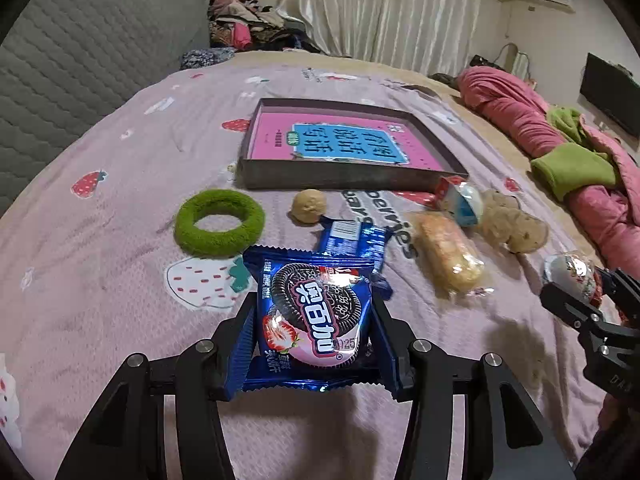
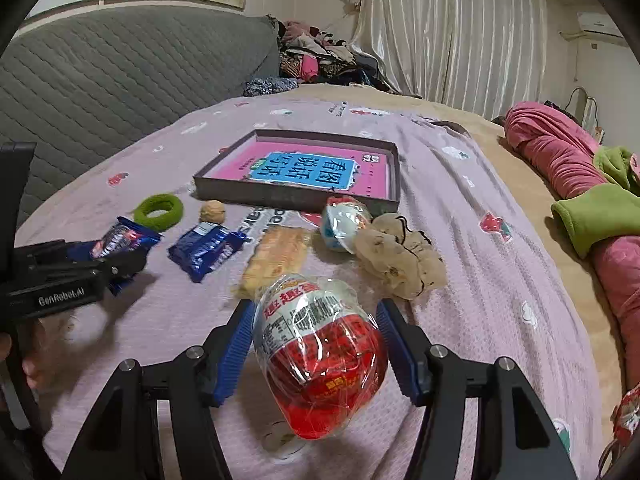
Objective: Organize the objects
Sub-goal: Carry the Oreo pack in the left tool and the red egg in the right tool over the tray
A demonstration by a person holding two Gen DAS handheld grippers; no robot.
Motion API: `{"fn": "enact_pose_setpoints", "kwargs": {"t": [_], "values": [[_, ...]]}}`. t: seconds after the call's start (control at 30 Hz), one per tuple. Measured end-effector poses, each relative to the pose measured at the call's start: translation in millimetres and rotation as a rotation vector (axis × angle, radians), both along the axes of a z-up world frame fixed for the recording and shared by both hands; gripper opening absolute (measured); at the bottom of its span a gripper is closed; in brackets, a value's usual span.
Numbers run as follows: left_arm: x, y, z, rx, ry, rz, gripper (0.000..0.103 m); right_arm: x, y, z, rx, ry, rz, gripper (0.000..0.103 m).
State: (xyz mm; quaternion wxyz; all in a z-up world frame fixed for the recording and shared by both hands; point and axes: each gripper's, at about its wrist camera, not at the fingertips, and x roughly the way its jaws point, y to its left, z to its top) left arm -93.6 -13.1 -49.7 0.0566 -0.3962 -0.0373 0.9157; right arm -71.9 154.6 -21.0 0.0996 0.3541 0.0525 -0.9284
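My left gripper (image 1: pixel 316 320) is shut on a blue Oreo packet (image 1: pixel 316 312), held just above the pink bedspread; it also shows in the right wrist view (image 2: pixel 120 240). My right gripper (image 2: pixel 316 340) is shut on a red and white egg-shaped snack in clear wrap (image 2: pixel 320 356), which shows at the right in the left wrist view (image 1: pixel 572 276). Ahead lies a shallow dark box lid (image 1: pixel 344 180) (image 2: pixel 296 198) with a pink book inside. Before it lie a green ring (image 1: pixel 220 220), a walnut (image 1: pixel 308 206), a second blue packet (image 1: pixel 356 240), a wrapped cake (image 1: pixel 448 256), a blue and white egg snack (image 1: pixel 464 200) and a beige scrunchie (image 1: pixel 512 224).
A grey quilted headboard (image 1: pixel 80 60) stands at the left. A rolled pink and green blanket (image 1: pixel 560 148) lies along the bed's right side. Clothes are piled at the far end by the curtains (image 1: pixel 392 8).
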Motion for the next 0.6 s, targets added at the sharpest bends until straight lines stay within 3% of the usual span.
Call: {"fn": "enact_pose_setpoints", "kwargs": {"t": [0.6], "values": [[52,-4,40,0.020,0.078,0.028,0.054,32,-29,39,-0.010,0.069,0.023,0.062]]}}
